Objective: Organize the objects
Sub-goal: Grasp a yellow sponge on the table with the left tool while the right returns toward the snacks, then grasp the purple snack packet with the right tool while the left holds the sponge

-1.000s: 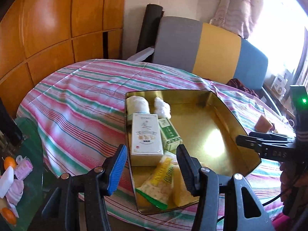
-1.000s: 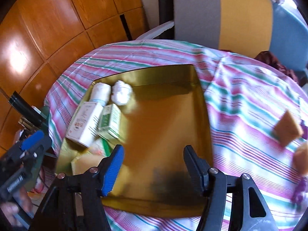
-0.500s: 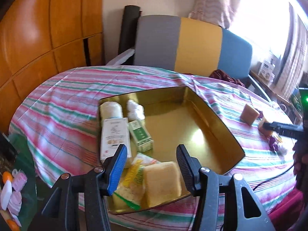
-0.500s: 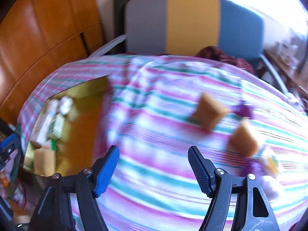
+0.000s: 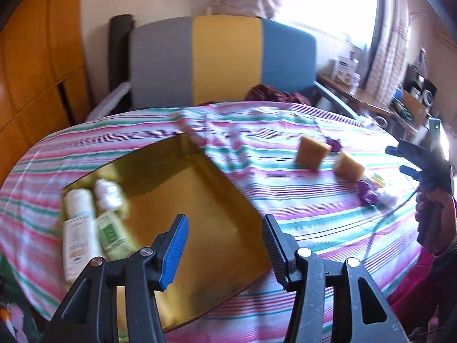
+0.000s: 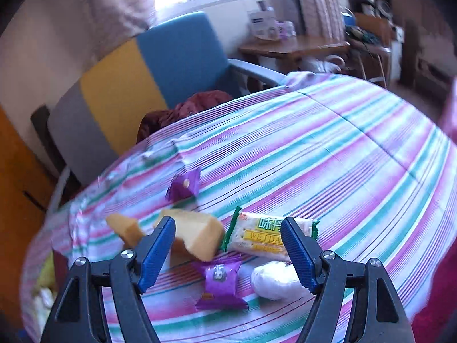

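Note:
My left gripper hangs open over the gold tray with nothing between its fingers. At the tray's left end lie a white tube, a white ball, a green box and a white box. My right gripper hovers over loose items on the striped cloth, its jaws opening and empty. Below it sit a yellow sponge block, a cracker pack, a purple packet and a white round packet. A second yellow block and another purple packet lie beyond.
A chair with a grey, yellow and blue back stands behind the round table, dark red cloth on its seat. Wooden panels line the left wall. A cluttered wooden side table stands by the window. A hand holds the right gripper.
The right gripper swept from above the tray to the loose snacks on the right and its jaws widened. The left gripper swung right, so the tray's near-end items left its view.

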